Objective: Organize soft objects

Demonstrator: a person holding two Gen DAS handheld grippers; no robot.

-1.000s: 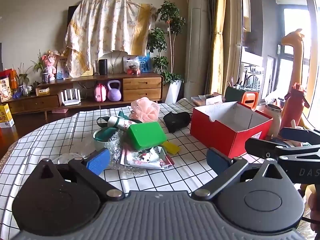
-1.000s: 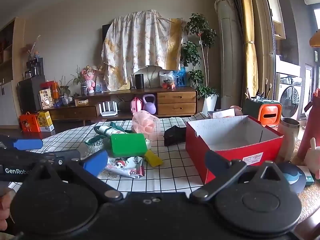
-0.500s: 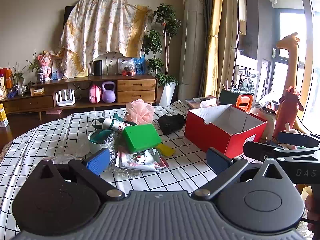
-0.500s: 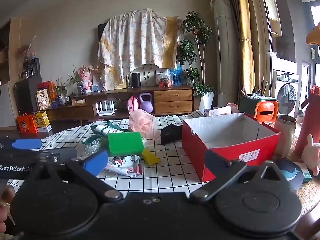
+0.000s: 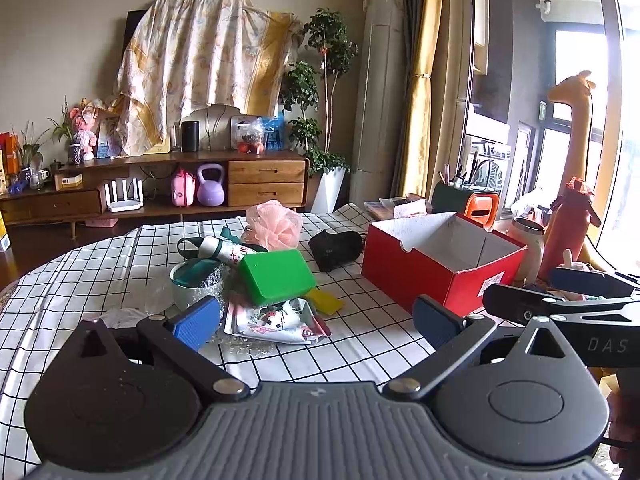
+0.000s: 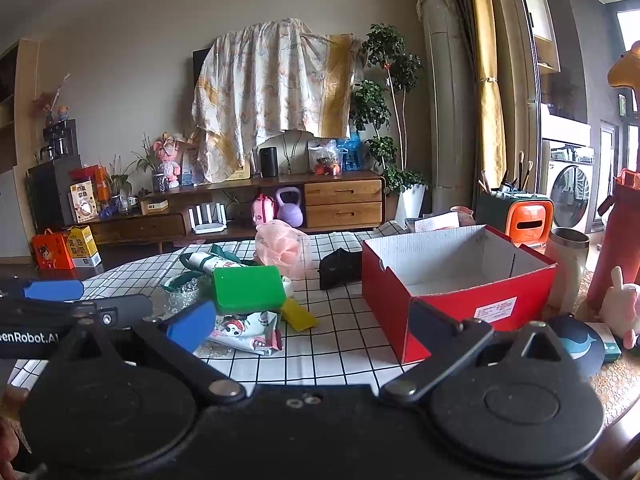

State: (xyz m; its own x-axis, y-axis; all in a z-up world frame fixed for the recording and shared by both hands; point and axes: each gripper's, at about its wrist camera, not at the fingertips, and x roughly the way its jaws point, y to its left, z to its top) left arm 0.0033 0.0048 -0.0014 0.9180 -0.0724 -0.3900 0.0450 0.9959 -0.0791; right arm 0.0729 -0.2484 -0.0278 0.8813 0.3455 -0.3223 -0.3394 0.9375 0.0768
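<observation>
Both tools [image 5: 316, 318] [image 6: 316, 326] agape above checked tablecloth [image 5: 360, 344], living room.

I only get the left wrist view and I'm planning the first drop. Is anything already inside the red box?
Observer: The right wrist view looks down into the red box. The stretch of floor I can see is bare cardboard with nothing on it.
Operator: What's right of the box? That side is blocked for me.
Observer: A dark round pad with a whale print lies there, close to the box's near corner.
Operator: And the other tool?
Observer: The right tool is wide open, with nothing between its pads.
</observation>
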